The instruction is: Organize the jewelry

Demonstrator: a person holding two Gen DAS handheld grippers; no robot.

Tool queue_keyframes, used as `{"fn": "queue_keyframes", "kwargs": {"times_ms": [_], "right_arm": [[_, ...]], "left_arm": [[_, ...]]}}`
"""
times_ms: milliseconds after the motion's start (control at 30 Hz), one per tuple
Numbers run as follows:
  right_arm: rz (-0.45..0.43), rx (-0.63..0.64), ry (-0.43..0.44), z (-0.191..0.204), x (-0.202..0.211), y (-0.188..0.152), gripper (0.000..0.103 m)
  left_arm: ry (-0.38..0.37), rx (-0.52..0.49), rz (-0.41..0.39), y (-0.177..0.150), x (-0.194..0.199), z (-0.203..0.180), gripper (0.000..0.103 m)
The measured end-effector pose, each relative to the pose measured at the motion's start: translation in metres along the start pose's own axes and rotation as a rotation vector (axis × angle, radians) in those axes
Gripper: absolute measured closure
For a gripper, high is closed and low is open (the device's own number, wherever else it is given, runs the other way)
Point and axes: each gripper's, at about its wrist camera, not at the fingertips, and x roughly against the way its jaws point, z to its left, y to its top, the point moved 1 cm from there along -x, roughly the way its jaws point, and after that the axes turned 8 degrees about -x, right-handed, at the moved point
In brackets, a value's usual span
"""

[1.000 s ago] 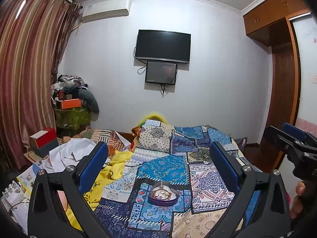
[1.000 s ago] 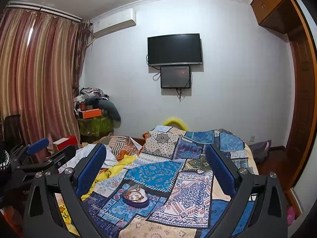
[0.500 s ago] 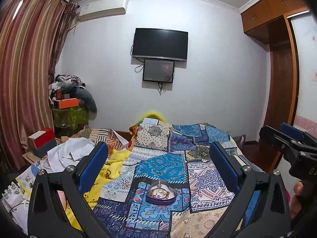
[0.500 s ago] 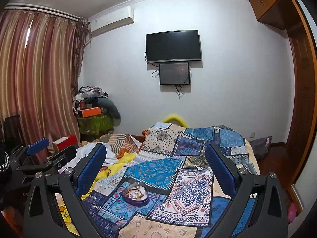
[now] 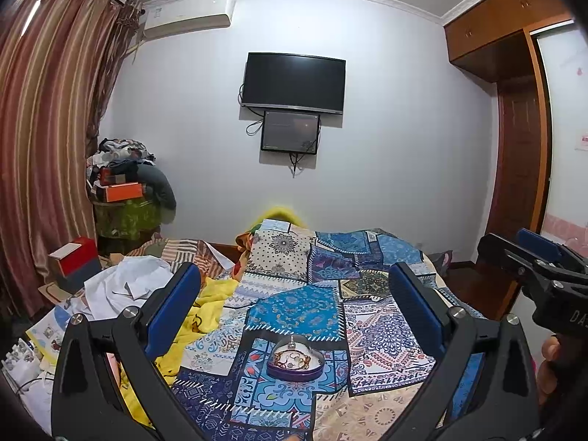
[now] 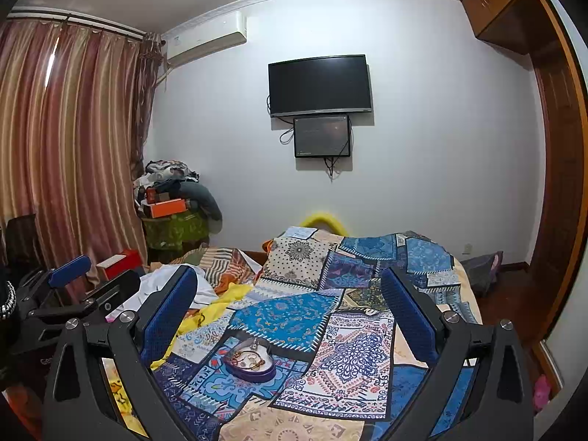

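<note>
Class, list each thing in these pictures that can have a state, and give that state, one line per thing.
Left gripper: open, empty, above the bed.
Right gripper: open, empty.
Heart-shaped jewelry box: no lid on it, jewelry inside, resting on the patchwork bedspread.
Television: screen dark.
Smaller screen: dim, mounted under the television.
Curtains: drawn.

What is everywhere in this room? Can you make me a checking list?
Surface: bed with patchwork bedspread.
Job's things: purple heart-shaped jewelry box, open, jewelry inside, resting on the bedspread.
Clutter: white cloth, yellow cloth, red box, clothes pile.
Grippers: left gripper open, empty; right gripper open, empty.
Cables: wires hanging by the TV.
Surroundings: striped curtain, air conditioner, wooden wardrobe.
</note>
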Motion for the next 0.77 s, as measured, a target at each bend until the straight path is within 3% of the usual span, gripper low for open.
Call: {"fn": "queue_keyframes", "kwargs": {"times_ms": [767], "right_arm": [[0.011, 0.006, -0.005, -0.0007, -0.0001, -0.0012, 0.004]], "left_arm": [[-0.014, 0.01, 0.01, -0.0039, -0.0051, 0.0036, 0.001]]}}
